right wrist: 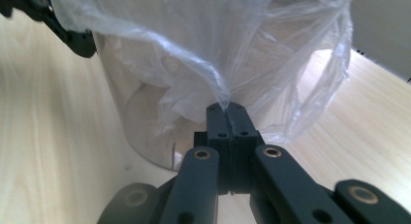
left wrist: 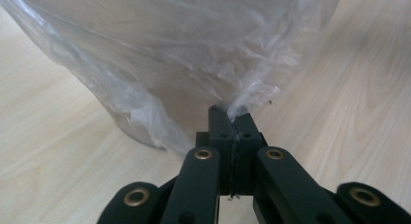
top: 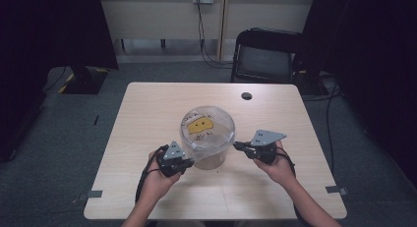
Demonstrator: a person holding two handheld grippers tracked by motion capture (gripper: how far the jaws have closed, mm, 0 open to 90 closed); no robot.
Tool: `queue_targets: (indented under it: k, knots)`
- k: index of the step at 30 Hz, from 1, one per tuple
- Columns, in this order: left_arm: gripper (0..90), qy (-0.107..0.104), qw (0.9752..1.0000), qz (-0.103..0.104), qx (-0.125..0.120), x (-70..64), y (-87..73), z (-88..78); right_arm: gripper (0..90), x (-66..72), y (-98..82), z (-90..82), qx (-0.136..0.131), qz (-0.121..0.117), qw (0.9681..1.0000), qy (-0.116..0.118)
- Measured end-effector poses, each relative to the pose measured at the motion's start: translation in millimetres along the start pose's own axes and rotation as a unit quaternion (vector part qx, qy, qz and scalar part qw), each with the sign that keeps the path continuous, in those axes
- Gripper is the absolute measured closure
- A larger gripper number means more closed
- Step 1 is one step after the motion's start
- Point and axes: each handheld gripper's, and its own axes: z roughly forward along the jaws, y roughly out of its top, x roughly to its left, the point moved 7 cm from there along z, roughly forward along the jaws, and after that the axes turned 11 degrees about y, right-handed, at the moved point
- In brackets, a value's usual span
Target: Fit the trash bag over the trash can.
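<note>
A clear plastic bucket (top: 212,156) stands near the middle of the wooden table (top: 147,114), lined with a thin clear plastic bag (top: 209,133); a yellow thing (top: 201,125) shows inside. My left gripper (top: 193,160) is at the bucket's left side, shut on the bag's edge (left wrist: 242,100). My right gripper (top: 237,145) is at its right side, shut on the bag's edge (right wrist: 220,95) there. In the left gripper view the jaws (left wrist: 232,120) pinch a fold of film; in the right gripper view the jaws (right wrist: 227,115) pinch another, and the left gripper (right wrist: 72,37) shows at top left.
A small black round hole (top: 246,96) sits near the table's far edge. A black chair (top: 265,55) stands beyond the table, with cables on the floor. Bare tabletop lies to the left, right and front of the bucket.
</note>
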Motion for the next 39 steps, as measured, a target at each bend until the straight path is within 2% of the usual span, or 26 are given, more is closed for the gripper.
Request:
queue_targets:
  k: [1, 2, 3, 4, 5, 6, 7, 9, 11, 12, 13, 15, 18, 20, 23, 24, 26, 28, 30, 33, 35, 37, 39]
  knots:
    - [85.4, 0.003, 0.9998, 0.009, -0.018, -0.1, 4.6, -3.3, 86.3, 0.5, -0.1, -1.6, -0.007, 0.009, 0.9999, 0.003]
    - [72.8, 0.012, 0.9996, 0.008, -0.022, 1.1, 7.6, -7.8, 76.3, 0.5, -0.5, -3.2, -0.01, 0.01, 0.9999, -0.001]
    - [67.9, 0.006, 0.9998, 0.001, -0.02, 1.2, 8.4, -12.5, 68.4, 0.2, -0.5, -5.3, -0.014, 0.012, 0.9998, -0.008]
    - [61.2, -0.009, 0.9998, -0.015, -0.009, 0.8, 6.9, -17.4, 63.8, 1.0, -0.4, -7.8, -0.019, 0.02, 0.9996, -0.003]
    - [52.2, -0.016, 0.9991, -0.038, 0.005, 2.3, 4.3, -23.2, 57.0, 1.4, -0.6, -11.0, -0.019, 0.028, 0.9994, -0.002]
    - [48.8, -0.018, 0.9988, -0.046, 0.008, 5.7, 2.0, -28.8, 51.7, 1.0, -0.2, -15.3, -0.021, 0.033, 0.9992, -0.006]
    - [46.1, -0.017, 0.9989, -0.042, 0.011, 10.2, 0.6, -33.8, 47.8, 0.7, 1.3, -20.2, -0.029, 0.04, 0.9987, -0.008]
    - [40.0, 0.003, 0.9979, -0.064, -0.007, 23.8, 5.0, -44.0, 41.1, -1.4, 6.0, -30.6, -0.056, 0.062, 0.9965, -0.007]
    - [30.6, 0.01, 0.996, -0.084, -0.029, 34.9, 15.8, -53.3, 37.8, -7.5, 12.4, -39.8, -0.082, 0.084, 0.993, -0.012]
    - [30.0, 0.012, 0.9943, -0.096, -0.044, 38.6, 22.8, -57.9, 36.7, -11.0, 16.3, -43.1, -0.093, 0.092, 0.9912, -0.014]
    - [28.9, 0.012, 0.9931, -0.103, -0.056, 42.0, 30.1, -61.8, 35.9, -14.9, 20.2, -46.1, -0.099, 0.093, 0.9905, -0.02]
    - [28.3, 0.018, 0.989, -0.121, -0.083, 49.4, 46.9, -65.4, 35.6, -23.0, 29.0, -49.0, -0.108, 0.097, 0.989, -0.029]
    - [30.4, 0.021, 0.9827, -0.15, -0.106, 60.1, 68.1, -54.7, 34.8, -35.3, 39.7, -43.0, -0.109, 0.109, 0.9874, -0.035]
    - [34.6, 0.036, 0.9796, -0.164, -0.11, 70.8, 77.6, -44.5, 34.2, -40.9, 46.0, -34.2, -0.11, 0.121, 0.986, -0.031]
    - [34.8, 0.048, 0.9822, -0.154, -0.096, 80.9, 87.1, -27.8, 32.7, -46.7, 58.3, -22.0, -0.11, 0.119, 0.9864, -0.028]
    - [33.9, 0.047, 0.9838, -0.148, -0.089, 82.3, 88.7, -21.7, 32.6, -48.1, 62.7, -18.3, -0.109, 0.115, 0.9869, -0.028]
    - [33.4, 0.049, 0.9851, -0.146, -0.078, 84.6, 91.5, -10.5, 32.0, -50.1, 69.7, -9.8, -0.096, 0.109, 0.9891, -0.021]
    - [32.6, 0.053, 0.9879, -0.13, -0.066, 86.6, 94.3, -1.0, 31.1, -53.8, 75.0, -1.8, -0.076, 0.103, 0.9916, -0.021]
    - [33.0, 0.064, 0.9885, -0.126, -0.055, 91.5, 95.9, 7.1, 30.9, -58.8, 79.5, 5.0, -0.061, 0.101, 0.9928, -0.02]
    - [33.5, 0.075, 0.9881, -0.127, -0.044, 98.2, 97.8, 15.5, 31.0, -67.2, 84.1, 13.9, -0.037, 0.105, 0.9934, -0.026]
    - [34.4, 0.083, 0.9851, -0.139, -0.056, 102.5, 102.0, 17.2, 31.8, -72.0, 86.4, 19.4, -0.026, 0.104, 0.9938, -0.031]
    - [34.2, 0.091, 0.9865, -0.128, -0.049, 106.1, 101.6, 20.1, 31.9, -76.3, 87.5, 24.4, -0.016, 0.102, 0.994, -0.035]
    - [33.9, 0.086, 0.9845, -0.144, -0.052, 109.2, 101.9, 22.7, 32.3, -80.2, 89.4, 27.8, -0.023, 0.108, 0.9931, -0.038]
